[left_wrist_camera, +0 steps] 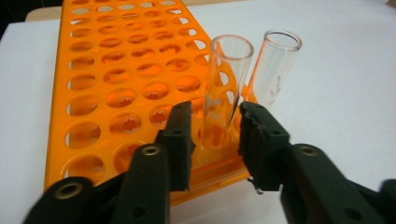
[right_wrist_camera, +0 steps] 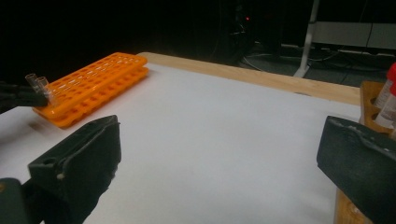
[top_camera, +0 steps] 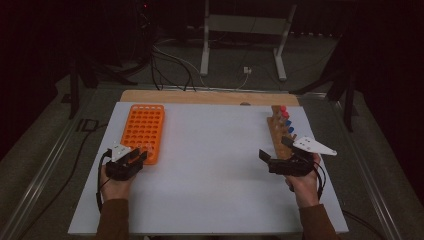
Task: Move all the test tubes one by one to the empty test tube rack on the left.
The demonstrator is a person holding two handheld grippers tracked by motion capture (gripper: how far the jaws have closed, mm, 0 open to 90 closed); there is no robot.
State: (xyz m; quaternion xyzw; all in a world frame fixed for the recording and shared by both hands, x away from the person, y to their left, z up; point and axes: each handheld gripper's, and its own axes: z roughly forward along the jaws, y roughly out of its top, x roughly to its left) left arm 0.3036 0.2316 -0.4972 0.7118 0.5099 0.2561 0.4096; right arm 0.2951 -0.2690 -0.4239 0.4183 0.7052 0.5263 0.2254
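An orange tube rack (top_camera: 144,131) lies at the left of the white board, and two clear glass tubes stand in its near corner. In the left gripper view my left gripper (left_wrist_camera: 215,116) has its jaws on either side of the nearer tube (left_wrist_camera: 229,88), with a visible gap at the left pad, so it is open. The second tube (left_wrist_camera: 278,65) stands just beyond it. From above, the left gripper (top_camera: 137,156) sits at the rack's near end. My right gripper (top_camera: 275,148) is wide open and holds nothing, beside a wooden rack (top_camera: 276,132).
The wooden rack holds red-capped (top_camera: 283,111) and blue-capped (top_camera: 289,127) tubes. The white board (top_camera: 210,165) lies on a wooden tabletop. Cables and a metal stand (top_camera: 245,25) are on the floor beyond the far edge.
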